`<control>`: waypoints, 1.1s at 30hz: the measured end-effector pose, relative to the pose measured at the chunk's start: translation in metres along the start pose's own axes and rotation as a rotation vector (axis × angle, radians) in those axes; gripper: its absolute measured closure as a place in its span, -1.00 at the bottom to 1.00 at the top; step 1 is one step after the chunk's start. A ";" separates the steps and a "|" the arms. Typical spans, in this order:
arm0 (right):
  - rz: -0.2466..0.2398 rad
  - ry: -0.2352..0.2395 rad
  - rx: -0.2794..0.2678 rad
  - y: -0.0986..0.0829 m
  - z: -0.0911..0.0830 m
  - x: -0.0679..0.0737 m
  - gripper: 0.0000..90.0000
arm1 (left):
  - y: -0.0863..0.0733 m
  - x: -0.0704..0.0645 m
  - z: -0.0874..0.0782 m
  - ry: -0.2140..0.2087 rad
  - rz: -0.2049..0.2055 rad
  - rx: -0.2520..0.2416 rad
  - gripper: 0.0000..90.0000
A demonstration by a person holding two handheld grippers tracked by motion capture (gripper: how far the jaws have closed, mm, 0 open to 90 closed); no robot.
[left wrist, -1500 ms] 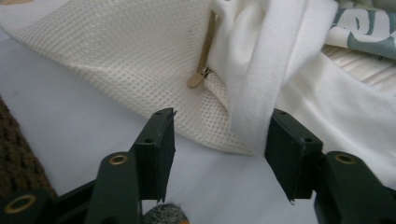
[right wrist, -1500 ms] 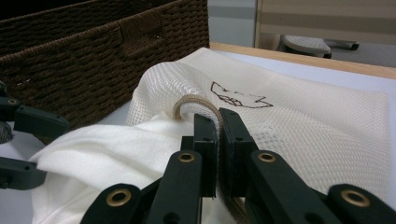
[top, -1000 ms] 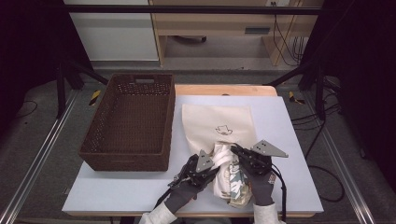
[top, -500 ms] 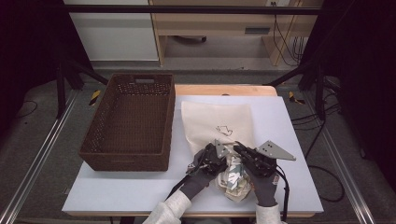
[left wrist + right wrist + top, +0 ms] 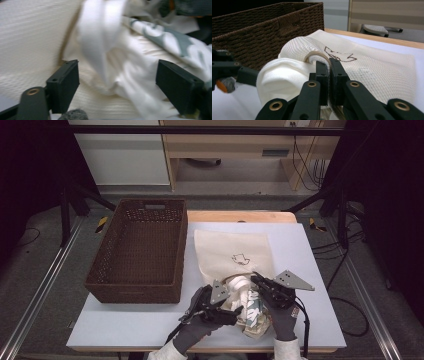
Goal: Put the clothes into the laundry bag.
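Cream mesh bag (image 5: pixel 232 255) rim clamped by right claw (image 5: pixel 329 65), left claw (image 5: pixel 117 82) now spread over white cloth (image 5: pixel 100 45)

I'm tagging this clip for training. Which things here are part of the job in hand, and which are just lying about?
In use:
- cream mesh bag, its corded rim pinched by the right claw
- white cloth and green-printed cloth at the bag's mouth
- left claw, open around the cloth

Lying about:
- brown wicker basket, untouched, possibly for later
- white table
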State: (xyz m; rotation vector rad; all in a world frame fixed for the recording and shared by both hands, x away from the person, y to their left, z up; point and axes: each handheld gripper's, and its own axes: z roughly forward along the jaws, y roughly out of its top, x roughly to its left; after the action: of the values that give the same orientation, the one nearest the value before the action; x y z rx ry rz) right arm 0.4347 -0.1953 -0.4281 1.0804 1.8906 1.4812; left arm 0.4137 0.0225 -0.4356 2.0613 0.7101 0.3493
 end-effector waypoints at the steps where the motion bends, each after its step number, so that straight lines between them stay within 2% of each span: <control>1: 0.002 0.000 0.002 0.000 0.000 0.000 0.93 | 0.000 -0.004 0.004 -0.007 0.014 0.006 -0.71; 4: 0.004 0.000 0.002 0.000 0.000 0.000 0.93 | 0.001 -0.014 0.020 -0.014 0.035 0.028 -0.84; 8: 0.009 0.004 0.008 -0.001 0.001 -0.001 0.93 | 0.000 -0.016 0.039 -0.065 0.041 0.066 -0.87; 9: 0.012 0.006 0.007 -0.001 0.001 -0.001 0.93 | -0.001 -0.016 0.042 -0.098 0.034 0.074 -0.78; 11: 0.010 0.008 0.012 -0.001 0.002 -0.001 0.93 | -0.001 -0.017 0.042 -0.103 0.040 0.061 -0.48; 15: 0.015 0.008 0.022 -0.001 0.004 0.000 0.94 | 0.004 -0.022 0.039 -0.076 0.063 0.041 0.02; 17: 0.015 0.012 0.025 -0.001 0.004 0.000 0.94 | 0.006 -0.020 0.036 -0.073 0.052 0.020 0.23; 20: 0.023 0.020 0.016 0.000 0.002 0.000 0.94 | 0.012 -0.017 0.036 -0.057 0.042 0.013 0.37; 25: 0.014 0.017 0.000 0.004 -0.003 0.002 0.94 | 0.019 -0.011 0.043 -0.008 0.028 0.023 0.40; 28: 0.017 0.014 -0.008 0.006 -0.007 0.001 0.94 | 0.019 -0.001 0.053 0.020 0.010 0.030 0.33; 31: 0.018 0.017 -0.004 0.006 -0.008 0.000 0.94 | 0.017 0.008 0.058 0.010 -0.016 0.030 0.22; 33: 0.017 0.013 -0.004 0.005 -0.007 -0.001 0.94 | 0.015 0.009 0.054 0.013 -0.004 0.020 0.15</control>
State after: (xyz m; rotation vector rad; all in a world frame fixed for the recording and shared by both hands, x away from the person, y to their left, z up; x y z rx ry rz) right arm 0.4313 -0.1992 -0.4213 1.0903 1.8916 1.5044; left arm 0.4529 -0.0149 -0.4529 2.0779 0.7278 0.3555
